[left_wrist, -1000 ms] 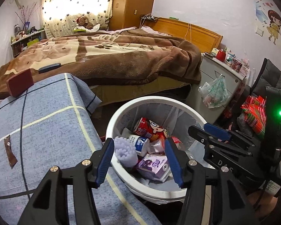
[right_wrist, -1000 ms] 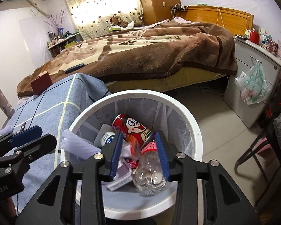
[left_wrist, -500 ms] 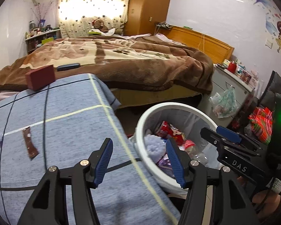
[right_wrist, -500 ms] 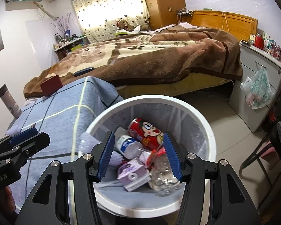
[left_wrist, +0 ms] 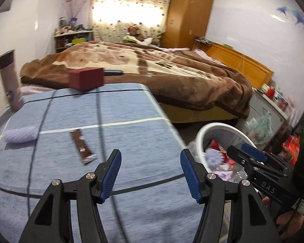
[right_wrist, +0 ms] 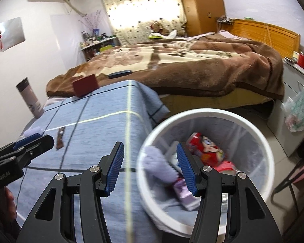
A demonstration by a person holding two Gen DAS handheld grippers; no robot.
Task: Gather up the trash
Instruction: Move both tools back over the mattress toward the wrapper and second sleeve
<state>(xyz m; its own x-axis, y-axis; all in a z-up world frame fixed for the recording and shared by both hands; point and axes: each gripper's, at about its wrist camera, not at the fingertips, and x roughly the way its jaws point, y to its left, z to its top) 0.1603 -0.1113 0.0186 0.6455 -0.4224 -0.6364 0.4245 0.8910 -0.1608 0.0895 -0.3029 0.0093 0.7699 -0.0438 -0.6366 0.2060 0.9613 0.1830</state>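
Both grippers had swung off the white bin [right_wrist: 204, 114] toward the blue-grey cloth [left_wrist: 131, 109]; the right gripper [right_wrist: 150, 167] had let its clear bottle drop in. Ahead and left of the left gripper [left_wrist: 150, 175] lay a brown wrapper [left_wrist: 82, 146], flat and shiny, its long axis running away from the fingers and leaning slightly left. Farther left lay a lilac ribbed wad [left_wrist: 21, 134], its length crosswise. Both grippers stood unclenched, nothing between the pads. Another lilac wad [right_wrist: 159, 163] and a red can [right_wrist: 205, 148] sat inside the bin.
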